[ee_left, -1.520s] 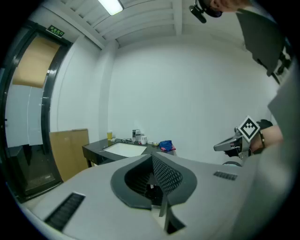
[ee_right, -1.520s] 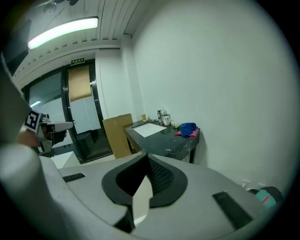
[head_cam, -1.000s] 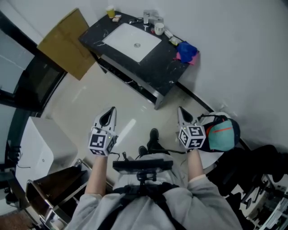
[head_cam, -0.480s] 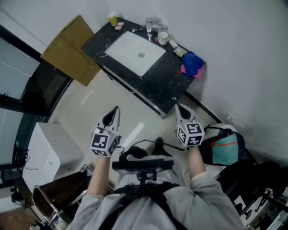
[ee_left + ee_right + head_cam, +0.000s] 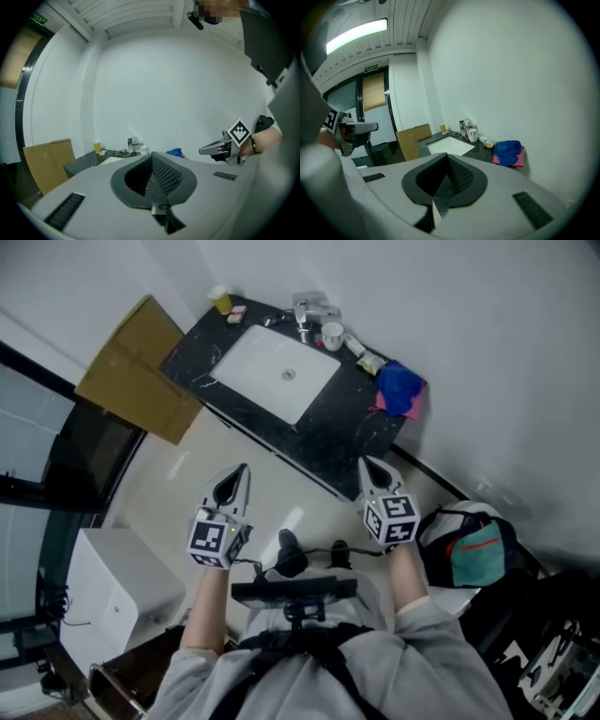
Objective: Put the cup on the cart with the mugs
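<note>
A white cup (image 5: pixel 331 335) stands on the black sink counter (image 5: pixel 342 423) beside the faucet (image 5: pixel 309 307), and shows small in the left gripper view (image 5: pixel 144 150) and the right gripper view (image 5: pixel 472 135). A yellow cup (image 5: pixel 219 299) stands at the counter's far left corner. My left gripper (image 5: pixel 240 471) and right gripper (image 5: pixel 366 463) are held in the air short of the counter, both shut and empty. Their jaws meet with nothing between them (image 5: pixel 152 159) (image 5: pixel 446 161). No cart with mugs is in view.
A blue cloth (image 5: pixel 401 388) lies on a pink one at the counter's right end. A cardboard sheet (image 5: pixel 131 371) leans left of the counter. A white box (image 5: pixel 122 587) stands at the lower left, and a teal bag (image 5: pixel 469 554) lies on the floor at the right.
The counter has shifted in the head view as the person moves toward it. Both grippers kept their pose and stayed shut.
</note>
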A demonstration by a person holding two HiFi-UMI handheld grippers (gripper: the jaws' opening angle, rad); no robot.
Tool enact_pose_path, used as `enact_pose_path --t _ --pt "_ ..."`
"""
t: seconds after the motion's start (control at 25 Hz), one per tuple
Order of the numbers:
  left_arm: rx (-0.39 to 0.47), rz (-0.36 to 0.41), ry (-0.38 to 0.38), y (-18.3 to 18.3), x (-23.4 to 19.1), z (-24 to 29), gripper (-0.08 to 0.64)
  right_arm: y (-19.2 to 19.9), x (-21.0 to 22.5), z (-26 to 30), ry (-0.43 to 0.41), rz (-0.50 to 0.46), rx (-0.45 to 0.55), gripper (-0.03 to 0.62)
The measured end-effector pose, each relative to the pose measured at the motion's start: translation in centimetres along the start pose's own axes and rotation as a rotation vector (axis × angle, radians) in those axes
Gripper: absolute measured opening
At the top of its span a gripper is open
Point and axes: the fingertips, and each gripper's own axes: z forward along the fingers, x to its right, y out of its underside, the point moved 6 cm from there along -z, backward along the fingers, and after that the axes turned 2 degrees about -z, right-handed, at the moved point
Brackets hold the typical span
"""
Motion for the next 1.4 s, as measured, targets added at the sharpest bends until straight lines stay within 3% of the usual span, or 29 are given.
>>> enact_pose_path --t 0.4,0.6,0.76,0.96,1.4 --pt "0.001 0.058 0.185 -0.5 -6.3 5.3 0.000 -1.2 -0.4 7.5 0.166 -0.027 0.036 0.008" --pt "-0.004 0.025 0.221 -1.1 -8.9 8.6 0.000 -2.8 0.4 12.2 0.229 -0.059 0.050 0.022" --pt "-0.013 0.009 0.234 -1.2 -10.1 12.0 0.000 -3.5 1.7 16.1 0.202 -0.071 0.005 0.186" --pt "-0.036 -0.001 0.209 -1.9 -10.7 18.5 0.000 -5.5 5.1 22.1 0.173 -0.092 -0.007 0.326" --pt "-0.087 -0.010 0.204 -1.0 -10.8 32.2 0.000 -8.2 12.5 34.6 0.208 -0.133 -0.052 0.483"
